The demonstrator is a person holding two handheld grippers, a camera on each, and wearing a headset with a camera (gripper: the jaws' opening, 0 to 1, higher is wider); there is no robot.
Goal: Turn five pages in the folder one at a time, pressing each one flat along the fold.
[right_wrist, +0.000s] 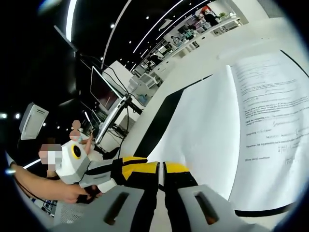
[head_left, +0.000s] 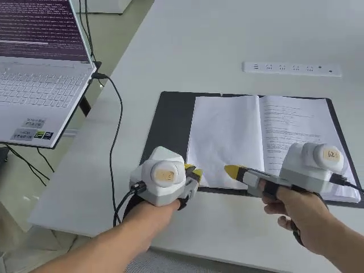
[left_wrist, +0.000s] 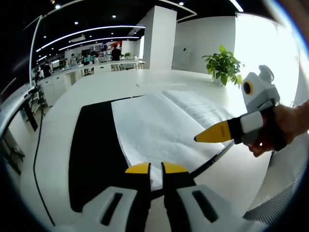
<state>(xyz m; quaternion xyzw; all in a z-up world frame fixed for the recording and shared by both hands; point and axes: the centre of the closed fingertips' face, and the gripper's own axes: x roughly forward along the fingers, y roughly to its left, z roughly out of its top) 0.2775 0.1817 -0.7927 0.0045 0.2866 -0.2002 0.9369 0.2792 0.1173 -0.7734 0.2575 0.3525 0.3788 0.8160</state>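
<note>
A black folder (head_left: pixel 170 125) lies open on the white table, with a blank page (head_left: pixel 224 136) on its left and a printed page (head_left: pixel 293 122) on its right. My left gripper (head_left: pixel 193 172) hovers shut at the folder's near edge, below the blank page (left_wrist: pixel 154 125), holding nothing. My right gripper (head_left: pixel 232 170) is shut too, its yellow tips pointing left over the near edge of the pages, a short gap from the left one. From the left gripper (left_wrist: pixel 155 168) view the right gripper (left_wrist: pixel 217 133) comes in from the right. The right gripper (right_wrist: pixel 160 169) view shows both pages (right_wrist: pixel 207 121) lying flat.
An open laptop (head_left: pixel 34 68) sits at the far left, and its black cable (head_left: pixel 116 131) runs along the table's left edge. A white power strip (head_left: pixel 293 69) lies beyond the folder. A potted plant (left_wrist: pixel 223 65) stands far off.
</note>
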